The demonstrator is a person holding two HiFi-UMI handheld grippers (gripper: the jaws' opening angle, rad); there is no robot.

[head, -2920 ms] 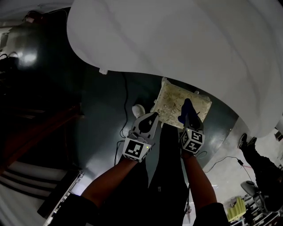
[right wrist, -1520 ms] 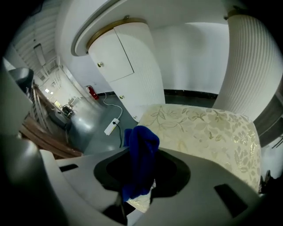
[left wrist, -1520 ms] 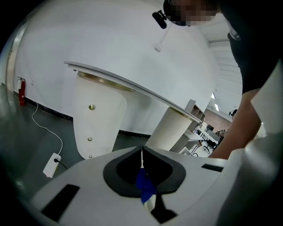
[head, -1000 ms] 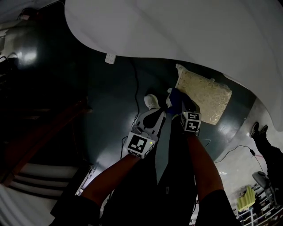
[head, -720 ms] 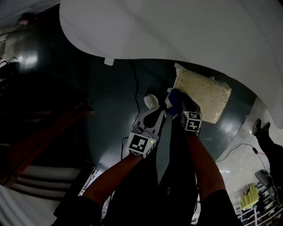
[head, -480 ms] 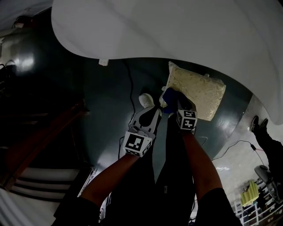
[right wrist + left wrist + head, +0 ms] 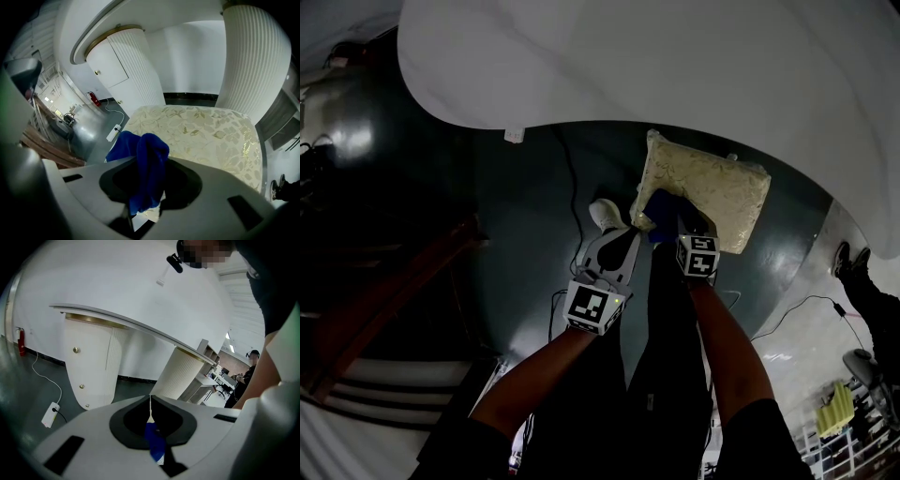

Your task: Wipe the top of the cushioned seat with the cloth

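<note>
The cushioned seat (image 7: 705,195) has a cream, leaf-patterned top and stands on the dark floor under a big white tabletop. My right gripper (image 7: 675,217) is shut on a bunched blue cloth (image 7: 664,204), which lies on the seat's near left corner. In the right gripper view the cloth (image 7: 143,161) hangs between the jaws, and the seat top (image 7: 206,133) spreads out beyond it. My left gripper (image 7: 617,242) hovers left of the seat over the floor. Its jaws meet in a thin seam in the left gripper view (image 7: 150,420), and it touches neither seat nor cloth.
A white curved tabletop (image 7: 675,66) overhangs the seat, carried on ribbed white pedestals (image 7: 253,61) (image 7: 89,366). A power strip (image 7: 50,413) with a cable lies on the floor to the left. Dark wooden steps (image 7: 384,281) rise at far left. Another person's shoes (image 7: 853,262) show at right.
The right gripper carried the cloth from the middle of the seat's near edge over to its left edge, then back onto the near left corner. The left gripper stayed shut beside it.
</note>
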